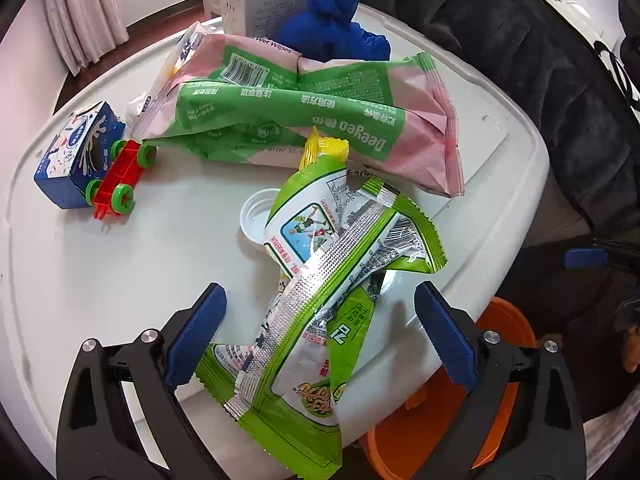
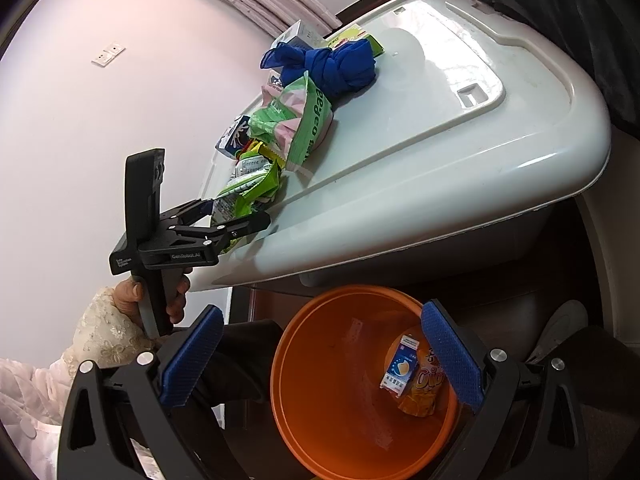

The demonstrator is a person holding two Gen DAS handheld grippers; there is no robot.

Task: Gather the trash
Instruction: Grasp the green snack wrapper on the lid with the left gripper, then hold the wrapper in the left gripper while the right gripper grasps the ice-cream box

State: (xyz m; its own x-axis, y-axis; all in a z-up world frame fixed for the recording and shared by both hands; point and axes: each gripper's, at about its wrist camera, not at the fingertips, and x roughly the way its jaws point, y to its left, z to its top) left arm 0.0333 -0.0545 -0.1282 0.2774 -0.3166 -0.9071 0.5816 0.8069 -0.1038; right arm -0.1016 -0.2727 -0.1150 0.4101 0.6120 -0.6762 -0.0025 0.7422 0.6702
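The left gripper stands with its jaws spread wide, one blue pad on each side of a crumpled green wrapper; the pads are clear of it, nothing pinched. That wrapper is green and white with a silver crimped seam running along its length, a yellow corner sticking up at its far end, and printed figures on a white panel; its near end hangs over the lid's edge, right between the fingers. Just beyond the wrapper's far left side a white cap lies open side up; farther ahead sprawls a pink and green wipes pack, creased and flattened, barcode showing. Ahead and well to the left a blue carton sits with a red toy car touching its side; past the pack are a knotted blue cloth and a white box.

The right gripper is likewise open and empty, held over the orange bin; down between its fingers, toward the right pad, a small blue-and-white carton and an orange packet lie in the bin's bottom. From this side the left gripper shows up ahead to the left, a hand on its grip, jaws either side of the wrapper's end at the lid's near edge.
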